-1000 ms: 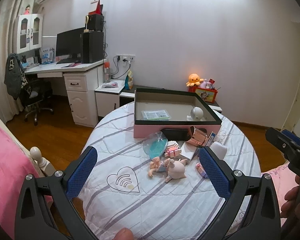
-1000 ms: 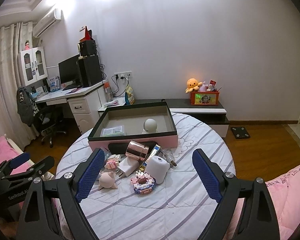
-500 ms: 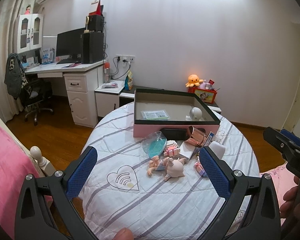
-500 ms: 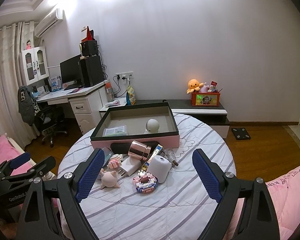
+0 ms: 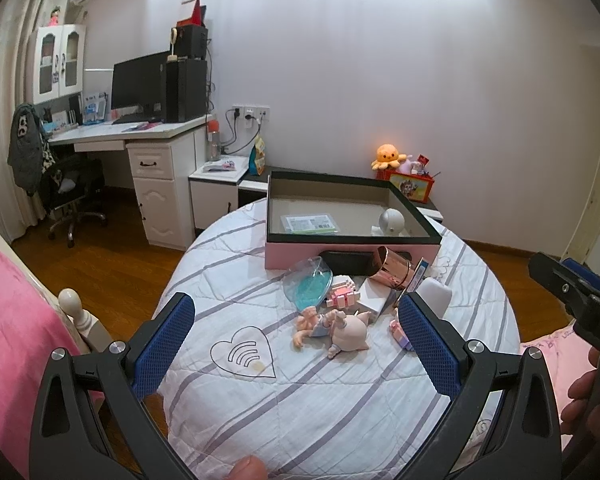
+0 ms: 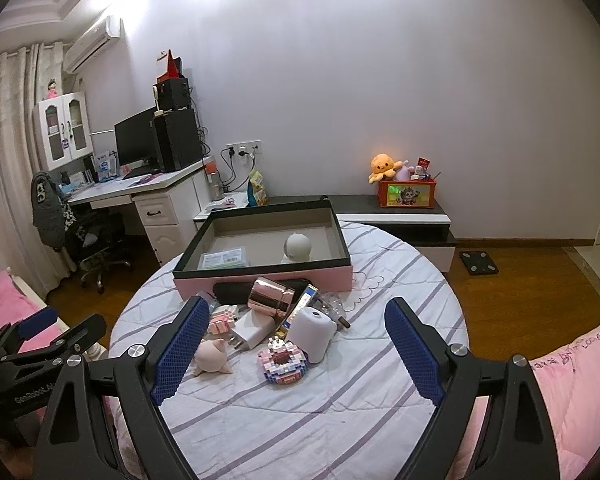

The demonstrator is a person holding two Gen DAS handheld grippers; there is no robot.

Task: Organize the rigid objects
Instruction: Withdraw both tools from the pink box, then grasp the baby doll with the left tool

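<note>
A pink box with a dark rim (image 5: 352,248) (image 6: 260,274) stands at the far side of the round table; inside lie a white ball-shaped gadget (image 6: 298,246) and a flat packet (image 6: 224,259). In front of it lies a pile: a rose-gold cup (image 6: 270,296) (image 5: 390,268), a white cylinder (image 6: 312,330), a pink brick donut (image 6: 284,362), a white charger (image 6: 254,328), a pink pig toy (image 6: 212,356) (image 5: 348,330), a baby doll (image 5: 310,322) and a clear teal dish (image 5: 308,284). My left gripper (image 5: 296,348) and right gripper (image 6: 296,348) are both open, empty, above the table's near side.
The table (image 5: 300,400) has a striped quilted cover with a heart mark (image 5: 244,354). A pink bed (image 5: 8,340) is at left, pink bedding (image 6: 572,392) at right. A desk (image 5: 148,136) and low cabinet (image 6: 400,216) stand behind.
Both grippers have drifted slightly forward toward the pile; the objects appear a little nearer. Nothing was gripped or moved.
</note>
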